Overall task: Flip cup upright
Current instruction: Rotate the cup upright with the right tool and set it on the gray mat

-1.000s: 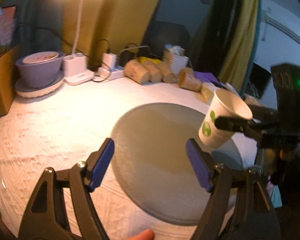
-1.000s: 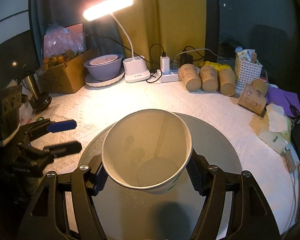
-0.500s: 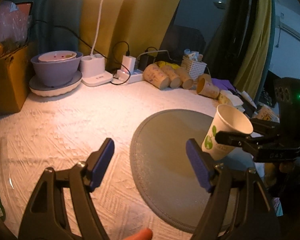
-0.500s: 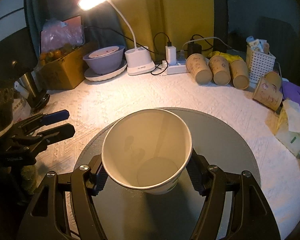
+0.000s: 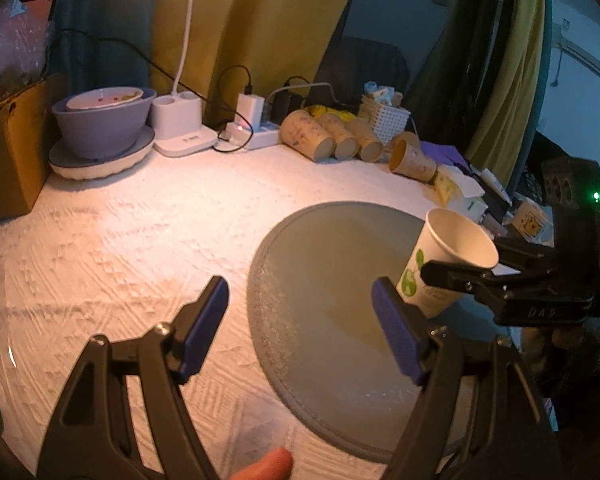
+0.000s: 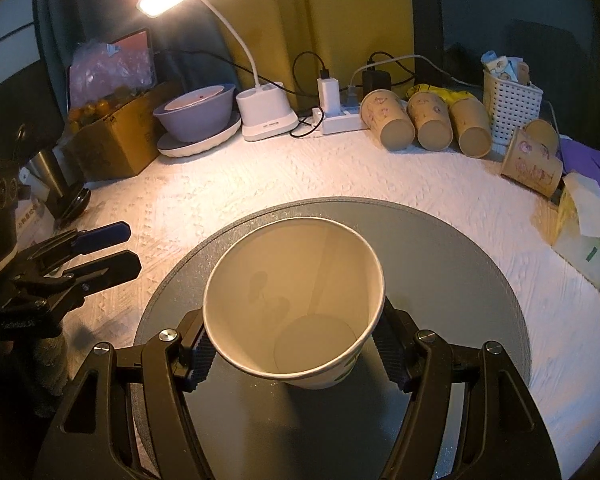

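A white paper cup with green print [image 6: 300, 300] sits mouth up, tilted a little, in my right gripper [image 6: 296, 354], which is shut on its sides over the round grey mat [image 6: 440, 248]. In the left wrist view the cup [image 5: 448, 260] and the right gripper [image 5: 460, 268] are at the mat's [image 5: 332, 280] right edge; whether the cup's base touches the mat I cannot tell. My left gripper [image 5: 300, 328] is open and empty, over the mat's left edge. It shows at the left of the right wrist view [image 6: 104, 248].
A white textured cloth [image 5: 140, 232] covers the table. At the back stand a purple bowl on a plate [image 5: 100, 120], a desk lamp base [image 5: 180, 124], a power strip [image 5: 252, 128], several brown paper cups lying on their sides [image 5: 332, 136] and a white basket [image 5: 384, 116]. A cardboard box [image 5: 8, 140] is at the left.
My left gripper has drawn back to the left, away from the cup. The right gripper has lowered the cup a little toward the mat, still shut on it.
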Demonstrator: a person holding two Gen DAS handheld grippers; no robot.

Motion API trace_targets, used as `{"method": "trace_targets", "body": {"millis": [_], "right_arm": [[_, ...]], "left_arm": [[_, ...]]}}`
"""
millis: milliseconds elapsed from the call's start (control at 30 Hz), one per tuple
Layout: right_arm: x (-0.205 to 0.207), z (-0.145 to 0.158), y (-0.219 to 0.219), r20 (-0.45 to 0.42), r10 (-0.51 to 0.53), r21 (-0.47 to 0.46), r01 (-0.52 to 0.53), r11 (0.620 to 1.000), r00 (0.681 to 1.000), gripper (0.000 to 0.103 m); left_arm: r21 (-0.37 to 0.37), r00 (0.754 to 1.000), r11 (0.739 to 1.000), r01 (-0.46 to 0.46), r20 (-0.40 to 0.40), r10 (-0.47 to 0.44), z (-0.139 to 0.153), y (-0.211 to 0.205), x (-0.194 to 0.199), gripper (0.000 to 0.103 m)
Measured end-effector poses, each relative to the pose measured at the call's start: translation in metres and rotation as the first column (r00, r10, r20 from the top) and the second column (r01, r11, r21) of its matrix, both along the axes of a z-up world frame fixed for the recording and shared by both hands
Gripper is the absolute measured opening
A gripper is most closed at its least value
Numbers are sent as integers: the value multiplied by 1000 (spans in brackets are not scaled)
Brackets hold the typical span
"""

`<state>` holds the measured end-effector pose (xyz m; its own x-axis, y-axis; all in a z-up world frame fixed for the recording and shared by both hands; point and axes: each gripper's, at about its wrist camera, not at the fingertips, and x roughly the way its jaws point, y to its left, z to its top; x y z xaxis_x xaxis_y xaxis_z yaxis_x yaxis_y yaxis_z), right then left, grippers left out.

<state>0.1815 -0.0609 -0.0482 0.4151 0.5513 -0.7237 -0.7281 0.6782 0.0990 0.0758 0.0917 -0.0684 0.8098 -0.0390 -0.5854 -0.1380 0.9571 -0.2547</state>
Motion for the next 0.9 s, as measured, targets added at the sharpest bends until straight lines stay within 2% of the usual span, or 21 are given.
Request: {"method": "trace_targets", "body": {"millis": [300,400,900], "right_arm": [[-3,-1,-5,21,-25,-4,25,1000,999,72],[-5,0,-8,29,-29,-1,29,1000,999,75],[-27,6,-26,47,-57,12,57,998,997,78]], "left_arm": [[32,1000,999,-11,5,11,3,-7,-1,75],[54,1000,998,-14,-6,15,2,-11,0,75],[49,1000,999,15,15,-16,15,-33,-14,75]]}}
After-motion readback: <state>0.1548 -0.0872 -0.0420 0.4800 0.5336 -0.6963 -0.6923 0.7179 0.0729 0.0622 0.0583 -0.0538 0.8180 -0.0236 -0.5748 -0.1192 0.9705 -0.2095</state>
